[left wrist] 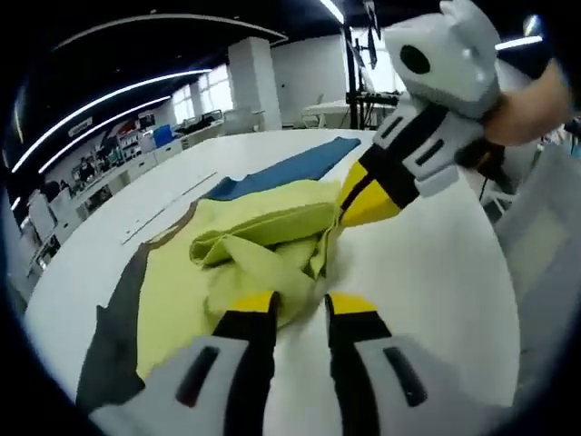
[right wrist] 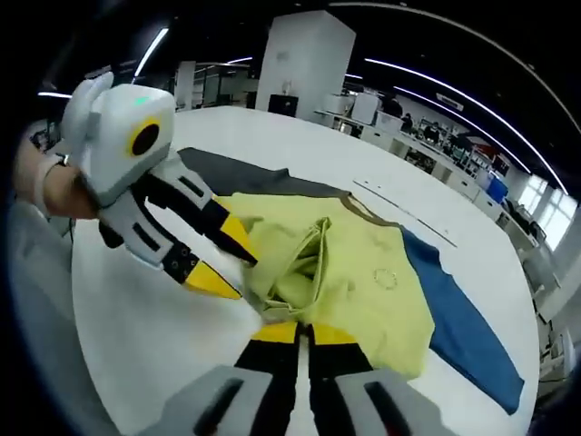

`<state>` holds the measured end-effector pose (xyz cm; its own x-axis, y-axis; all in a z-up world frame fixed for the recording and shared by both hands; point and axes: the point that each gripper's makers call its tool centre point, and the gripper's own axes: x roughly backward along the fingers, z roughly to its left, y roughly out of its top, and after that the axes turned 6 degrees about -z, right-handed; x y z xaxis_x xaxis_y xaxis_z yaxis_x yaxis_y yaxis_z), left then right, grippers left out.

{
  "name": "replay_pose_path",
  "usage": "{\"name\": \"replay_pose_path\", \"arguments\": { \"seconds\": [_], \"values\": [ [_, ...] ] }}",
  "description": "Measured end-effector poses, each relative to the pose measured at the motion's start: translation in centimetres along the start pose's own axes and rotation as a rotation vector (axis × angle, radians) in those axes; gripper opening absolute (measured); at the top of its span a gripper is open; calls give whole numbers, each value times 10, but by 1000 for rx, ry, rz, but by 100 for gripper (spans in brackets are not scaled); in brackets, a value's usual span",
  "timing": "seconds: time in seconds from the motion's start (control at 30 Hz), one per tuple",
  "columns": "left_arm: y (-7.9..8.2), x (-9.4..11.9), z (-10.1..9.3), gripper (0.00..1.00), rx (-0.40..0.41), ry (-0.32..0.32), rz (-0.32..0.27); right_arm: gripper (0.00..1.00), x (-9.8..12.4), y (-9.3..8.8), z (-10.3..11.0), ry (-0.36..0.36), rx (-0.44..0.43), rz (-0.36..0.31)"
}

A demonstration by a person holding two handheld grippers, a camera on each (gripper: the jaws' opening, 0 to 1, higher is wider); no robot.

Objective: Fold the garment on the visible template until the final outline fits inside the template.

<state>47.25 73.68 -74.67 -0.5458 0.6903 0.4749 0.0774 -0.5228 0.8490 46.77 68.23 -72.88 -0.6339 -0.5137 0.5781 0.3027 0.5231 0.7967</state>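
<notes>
Yellow-green garment [left wrist: 254, 263] lies bunched on dark grey and blue template [right wrist: 454, 327], mid white worktop [left wrist: 427, 272]. Soft, limp cloth, prone to slump; best taken at edge or corner. Left tongs [left wrist: 300, 307] parted slightly at garment's near edge. Right tongs [right wrist: 302, 333] clenched on garment's folded edge. Open office around worktop, strip lights overhead.

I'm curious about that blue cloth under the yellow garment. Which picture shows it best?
The right gripper view: the blue cloth runs along the yellow garment as a long strip down to its far end. In the left gripper view the blue cloth is a smaller strip beyond the garment, partly hidden by the other tongs.
</notes>
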Motion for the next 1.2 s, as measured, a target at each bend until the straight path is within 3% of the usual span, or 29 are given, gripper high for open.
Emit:
{"name": "replay_pose_path", "arguments": {
  "seconds": [0.13,0.2,0.37,0.63,1.2],
  "values": [
    [0,-5,4,13,-163,33,21,0,1,0,1,4,-4,-4],
    [0,-8,4,13,-200,41,22,0,1,-1,1,5,-8,-6],
    [2,-12,4,9,-183,43,16,0,1,-3,3,7,-17,-4],
    [-1,-12,9,0,-88,42,26,0,2,-6,2,7,-29,-2],
    [-2,15,13,0,53,54,-2,0,17,-15,2,-7,-36,7]
  ]
}}
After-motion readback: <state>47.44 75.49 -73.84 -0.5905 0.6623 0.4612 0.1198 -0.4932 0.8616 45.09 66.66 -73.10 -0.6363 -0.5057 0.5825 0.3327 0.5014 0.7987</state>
